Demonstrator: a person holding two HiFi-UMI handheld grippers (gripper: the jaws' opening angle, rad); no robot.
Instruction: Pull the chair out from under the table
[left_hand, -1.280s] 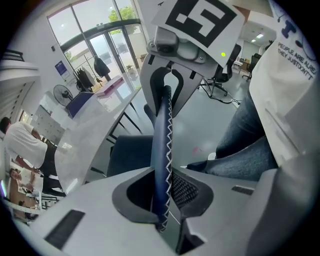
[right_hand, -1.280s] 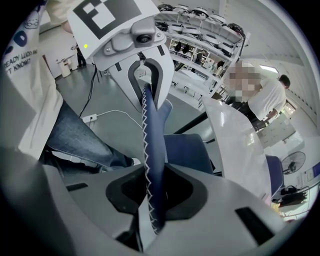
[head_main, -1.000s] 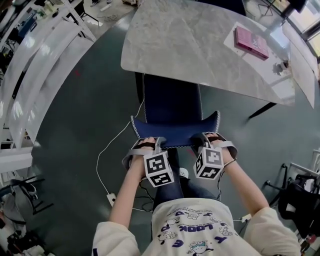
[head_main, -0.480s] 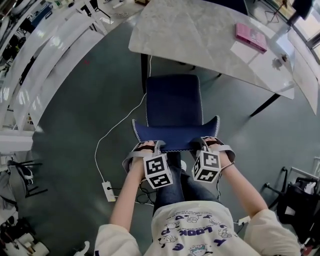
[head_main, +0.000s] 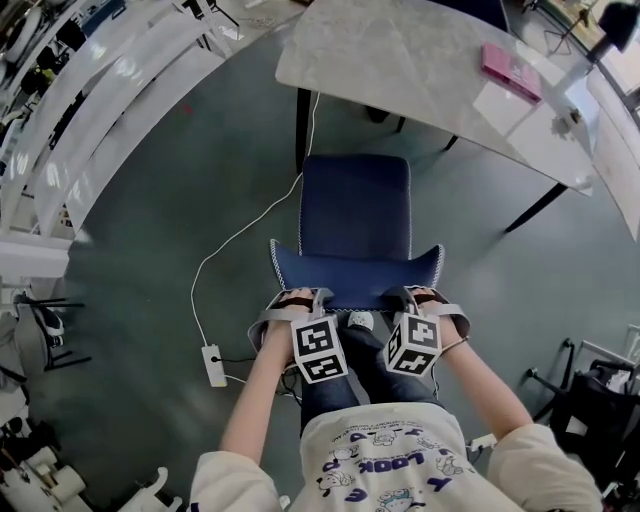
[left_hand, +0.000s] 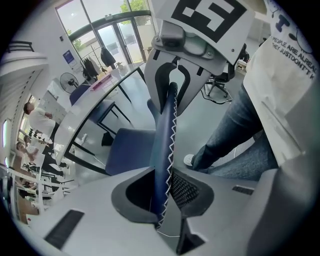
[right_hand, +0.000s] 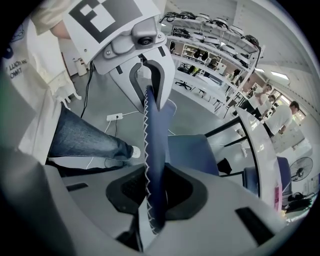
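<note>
A dark blue chair (head_main: 355, 205) with white zigzag stitching stands on the floor, its seat now wholly out from under the grey marble table (head_main: 420, 60). My left gripper (head_main: 298, 296) is shut on the top edge of the chair's backrest (head_main: 355, 270) near its left end. My right gripper (head_main: 412, 295) is shut on the same edge near its right end. In the left gripper view the backrest edge (left_hand: 162, 150) runs between the jaws. The right gripper view shows the stitched backrest edge (right_hand: 152, 165) clamped the same way.
A pink book (head_main: 517, 72) lies on the table's far right. A white cable with a power strip (head_main: 213, 365) trails on the floor left of the chair. White shelving (head_main: 90, 110) lines the left side. A black office chair (head_main: 600, 400) stands at the right. My legs are close behind the backrest.
Both grippers have drawn the chair back toward me. The seat, partly under the table before, now stands free of the table's edge. The grips have not changed.
</note>
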